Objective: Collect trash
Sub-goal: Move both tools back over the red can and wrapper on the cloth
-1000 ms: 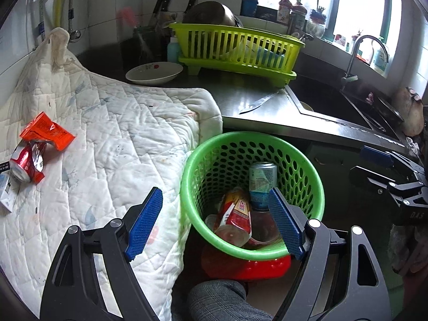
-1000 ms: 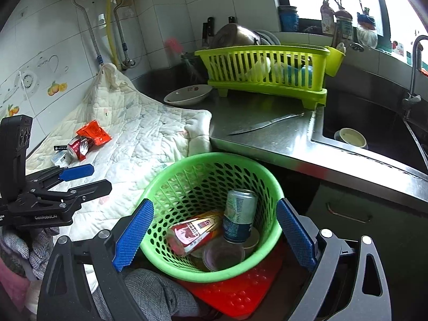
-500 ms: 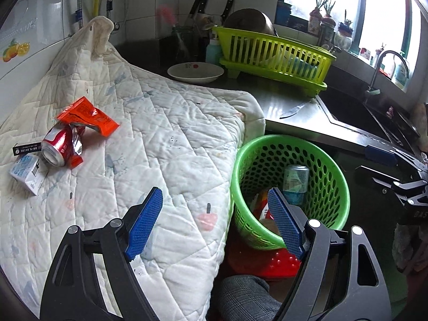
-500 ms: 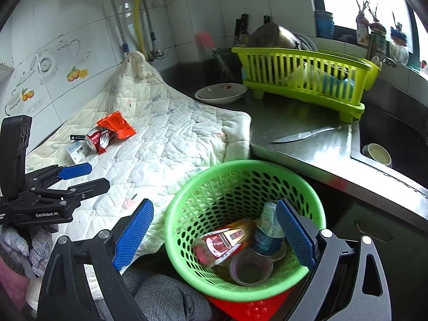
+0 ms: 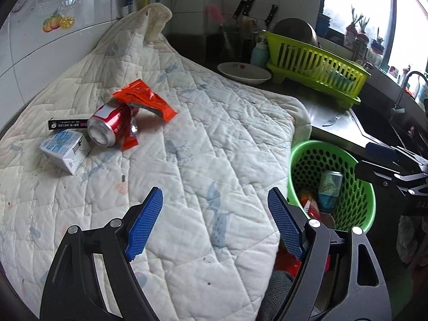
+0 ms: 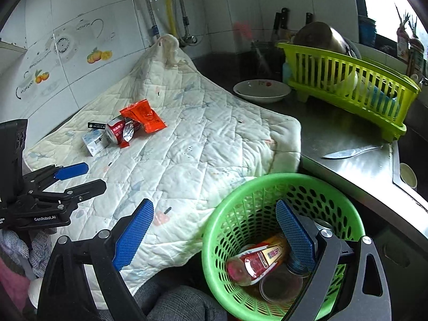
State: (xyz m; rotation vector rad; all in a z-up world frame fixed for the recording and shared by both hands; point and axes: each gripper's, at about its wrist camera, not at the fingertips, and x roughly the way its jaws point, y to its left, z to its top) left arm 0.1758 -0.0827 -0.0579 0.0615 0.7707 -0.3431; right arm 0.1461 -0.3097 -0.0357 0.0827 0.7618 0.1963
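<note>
- The left gripper (image 5: 214, 222) is hovering above the quilt (image 5: 203, 144), fingers wide and holding nothing.
- Remaining trash, the red can (image 5: 109, 128) beside the orange wrapper (image 5: 144, 101), is lying well ahead.
- Next move likely calls for reaching the can, then carrying it to the green basket (image 6: 270, 187); the right gripper (image 6: 214, 230) is waiting, also wide.

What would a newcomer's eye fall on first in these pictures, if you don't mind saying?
Probably the bright green basket at the counter's edge, already holding a bottle, a can and cups. Next, the small heap of trash on the white quilt: a crushed red can, an orange wrapper and a small carton. Both claws, left claw and right claw, are open and empty.
</note>
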